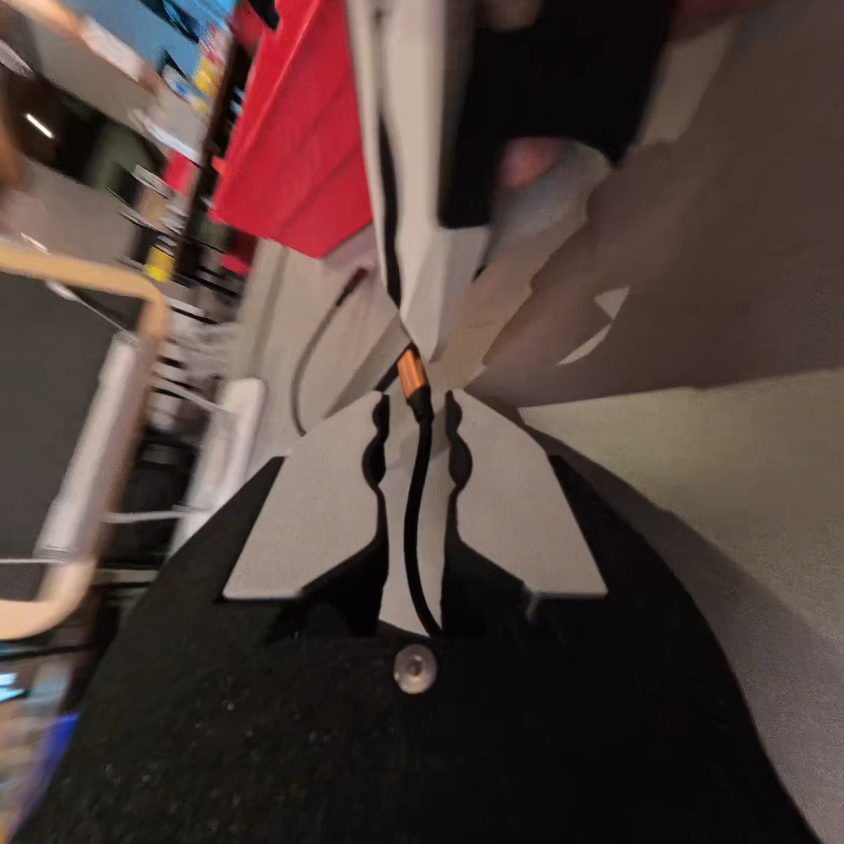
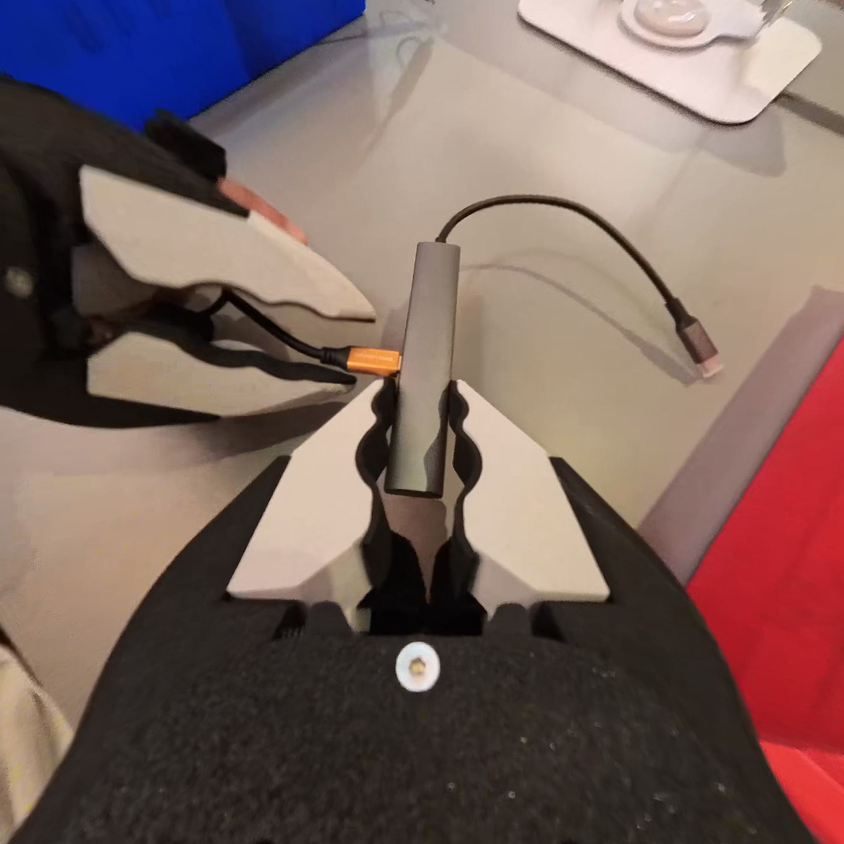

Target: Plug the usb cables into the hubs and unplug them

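Because the left gripper (image 2: pixel 363 347) has its jaws parted wider than the black cable (image 2: pixel 274 326) running between them, nothing pinches that cable; it seems only to rest along the lower finger, over the left side of the tabletop (image 2: pixel 502 137). The orange plug (image 2: pixel 374 361) on the cable's end juts past the fingertips, and its tip meets the left side face of the grey hub (image 2: pixel 429 319); I cannot tell how deep it sits, or whether it is seated at all. With no clamp on the cable, any sideways drift of the left gripper could drag or lever the plug, bending it at the port or pulling it loose. The left wrist view is heavily smeared, so alignment is hard to judge there. The right gripper (image 2: pixel 419 383) is closed on the hub's near half, holding it off the tabletop and pointing away. That grip is on smooth narrow sides, so a push from the plug could twist the hub or slide it between the pads. From the hub's far end its own dark lead (image 2: pixel 593 219) arcs right, and the lead's grey plug (image 2: pixel 694 338) hangs free toward the tabletop's right edge, near a red cloth (image 2: pixel 776 502), where it could snag.
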### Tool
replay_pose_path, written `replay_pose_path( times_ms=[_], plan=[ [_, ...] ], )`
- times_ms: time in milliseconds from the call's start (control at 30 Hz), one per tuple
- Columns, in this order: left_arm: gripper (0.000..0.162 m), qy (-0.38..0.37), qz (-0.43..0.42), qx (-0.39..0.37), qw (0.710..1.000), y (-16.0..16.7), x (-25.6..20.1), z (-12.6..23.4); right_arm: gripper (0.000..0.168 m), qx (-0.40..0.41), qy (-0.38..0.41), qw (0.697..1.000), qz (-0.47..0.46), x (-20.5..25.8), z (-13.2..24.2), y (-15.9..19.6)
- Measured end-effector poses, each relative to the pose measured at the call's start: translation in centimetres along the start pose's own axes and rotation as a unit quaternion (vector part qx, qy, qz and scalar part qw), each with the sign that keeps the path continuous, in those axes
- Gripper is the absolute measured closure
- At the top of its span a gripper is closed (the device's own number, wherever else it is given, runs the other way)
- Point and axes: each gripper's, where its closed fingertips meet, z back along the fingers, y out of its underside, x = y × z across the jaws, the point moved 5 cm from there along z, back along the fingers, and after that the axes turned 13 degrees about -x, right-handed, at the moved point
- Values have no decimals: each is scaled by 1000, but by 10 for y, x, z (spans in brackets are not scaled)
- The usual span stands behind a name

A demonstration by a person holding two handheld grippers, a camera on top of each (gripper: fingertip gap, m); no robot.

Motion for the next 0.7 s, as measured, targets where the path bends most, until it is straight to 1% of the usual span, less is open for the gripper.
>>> replay_pose_path(
  times_ms=[33, 100, 133, 167, 233, 267, 367, 567, 633, 700],
  plan=[
    [135, 14, 69, -6, 998, 3, 4, 0, 148, -12, 4, 1000, 0, -1, 1, -2],
    [135, 44, 186, -31, 981, 4, 11, 0, 148, -39, 0, 999, -8, 1, 3, -8],
    [136, 55, 228, -50, 971, 2, 14, 1, 148, -45, 5, 999, -5, 2, 3, -10],
    [138, 62, 259, -63, 962, 0, 16, 2, 147, -48, 10, 999, 6, 3, 2, -10],
    [142, 70, 290, -78, 951, -2, 19, 4, 147, -60, 27, 998, 23, 4, 1, -12],
    [149, 71, 294, -81, 950, -2, 19, 4, 148, -64, 31, 997, 28, 4, 1, -13],
    [151, 57, 272, -55, 959, 1, 18, 3, 147, -62, 37, 997, 30, 4, -2, -10],
    [152, 13, 123, -38, 992, -4, 13, 4, 147, -45, 37, 998, -26, 5, -11, -1],
    [152, 7, 105, -36, 994, -4, 13, 5, 148, -43, 33, 998, -32, 6, -12, -1],
    [152, -1, 102, -48, 994, -6, 16, 8, 148, -46, 13, 997, -64, 6, -12, -3]
  ],
)
